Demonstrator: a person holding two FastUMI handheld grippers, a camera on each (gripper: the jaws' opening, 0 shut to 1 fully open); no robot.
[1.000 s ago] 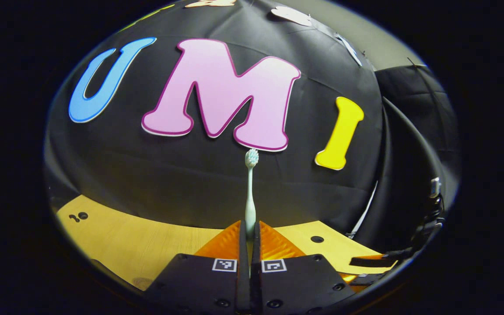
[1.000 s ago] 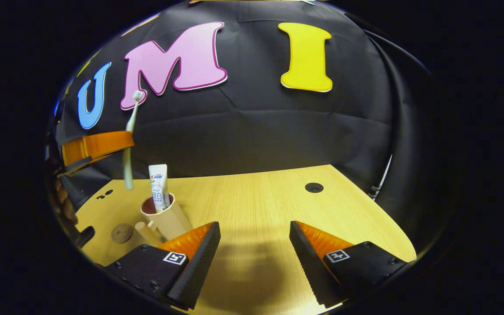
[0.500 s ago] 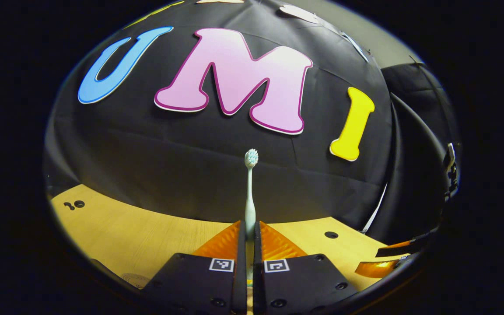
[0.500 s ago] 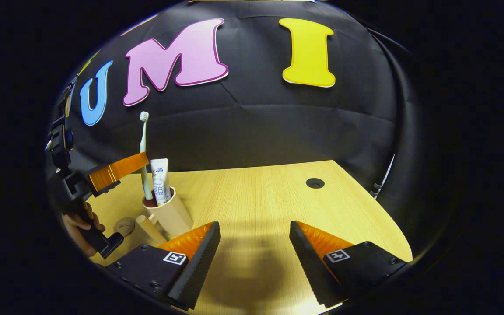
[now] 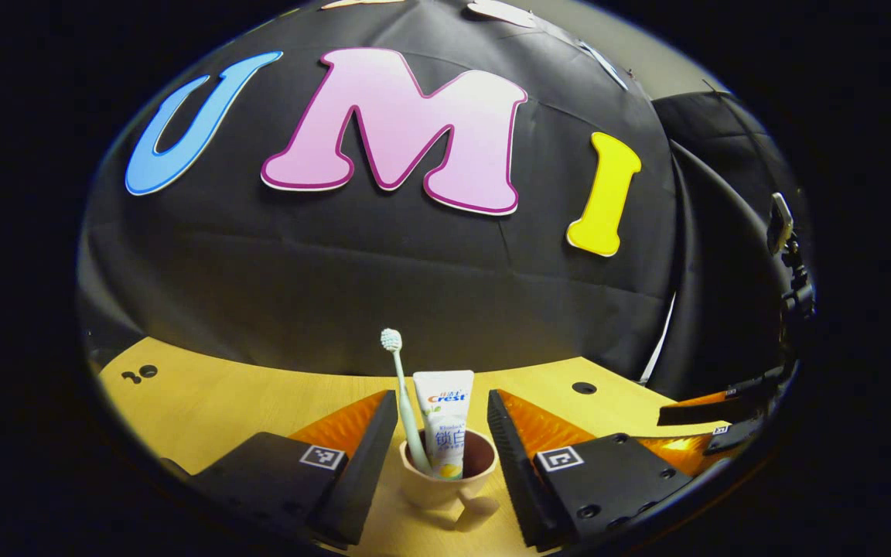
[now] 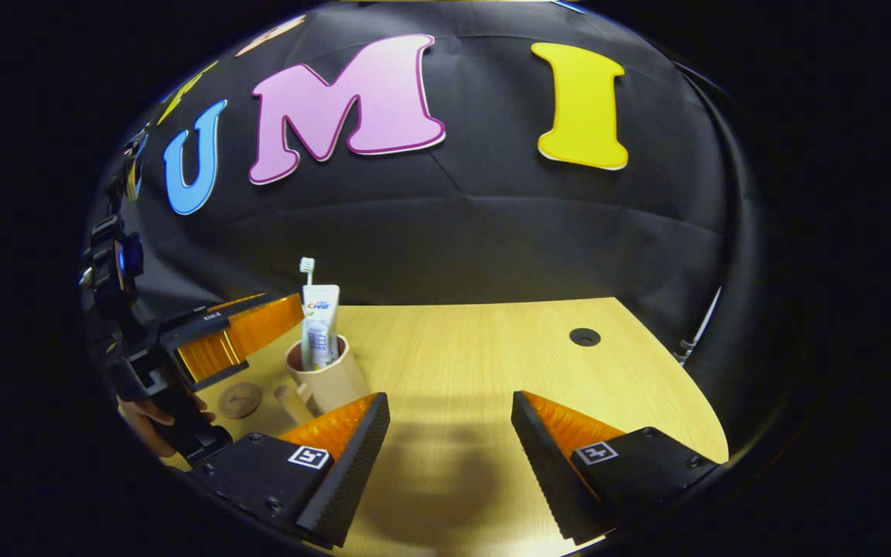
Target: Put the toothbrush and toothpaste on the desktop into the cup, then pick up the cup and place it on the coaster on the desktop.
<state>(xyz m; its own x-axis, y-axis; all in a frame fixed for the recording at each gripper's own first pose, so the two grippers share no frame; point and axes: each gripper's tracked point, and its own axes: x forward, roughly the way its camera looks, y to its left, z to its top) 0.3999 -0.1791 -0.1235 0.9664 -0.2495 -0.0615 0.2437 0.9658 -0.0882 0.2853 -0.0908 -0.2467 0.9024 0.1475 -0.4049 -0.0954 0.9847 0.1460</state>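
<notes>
A beige cup (image 5: 445,476) with a handle stands on the wooden desktop (image 5: 260,418), between the spread fingers of my left gripper (image 5: 442,402), which is open and touches nothing. In the cup a white toothpaste tube (image 5: 443,422) stands upright and a pale toothbrush (image 5: 401,398) leans left, head up. From the right gripper view the cup (image 6: 335,381), toothpaste (image 6: 319,325) and toothbrush head (image 6: 307,267) sit at the left, with the left gripper (image 6: 260,329) just beside them. A round wooden coaster (image 6: 239,400) lies left of the cup. My right gripper (image 6: 449,422) is open over bare desktop.
A hand (image 6: 150,418) holds the left gripper's grip at the left edge. The desktop (image 6: 476,363) has a round cable hole (image 6: 585,336) at the back right. The black cloth wall rises right behind the table. The right gripper (image 5: 724,410) shows at the far right.
My left gripper came down with the toothbrush, set it in the cup beside the toothpaste, and opened, letting it go. The right gripper stayed open, nearly in place.
</notes>
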